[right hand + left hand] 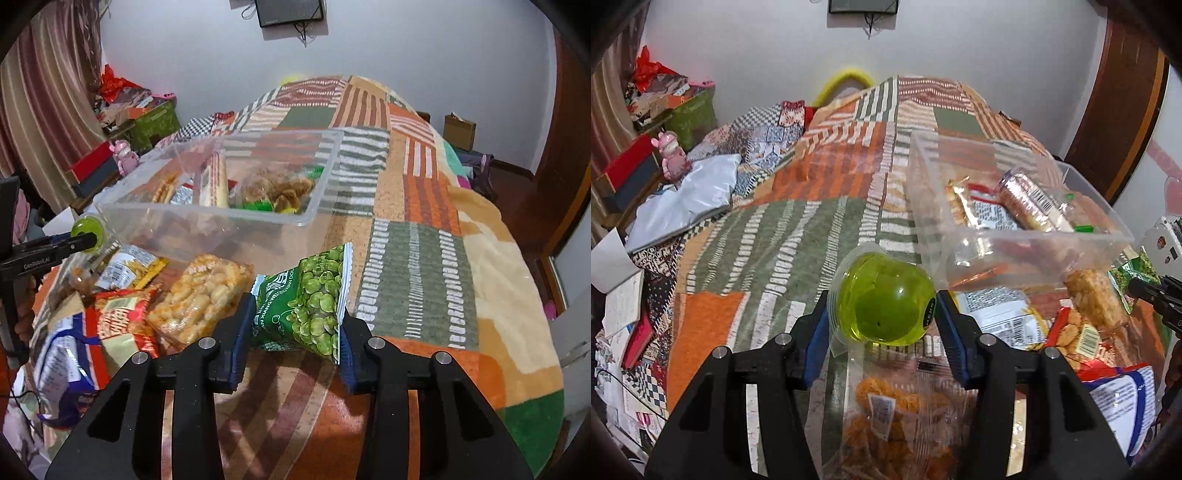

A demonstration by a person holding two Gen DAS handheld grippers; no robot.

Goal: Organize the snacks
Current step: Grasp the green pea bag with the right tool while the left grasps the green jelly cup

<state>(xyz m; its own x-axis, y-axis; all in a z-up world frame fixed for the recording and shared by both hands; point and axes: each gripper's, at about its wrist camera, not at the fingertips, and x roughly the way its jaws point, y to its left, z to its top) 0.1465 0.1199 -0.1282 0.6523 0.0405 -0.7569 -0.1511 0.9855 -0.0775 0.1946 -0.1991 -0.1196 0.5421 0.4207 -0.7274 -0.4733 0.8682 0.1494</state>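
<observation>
A green jelly cup sits between the blue pads of my left gripper, which is shut on it above the bed. The right wrist view shows that same cup at the far left. My right gripper is shut on a green pea packet, lifted just off the blanket. A clear plastic box lies just beyond both grippers and holds several wrapped snacks. Between the grippers lie loose packets: a rice cracker pack, a red packet and a blue-white bag.
The patchwork blanket covers the bed. A clear bag of orange snacks lies under my left gripper. Boxes, books and a pink toy crowd the left side. A wooden door stands at the right.
</observation>
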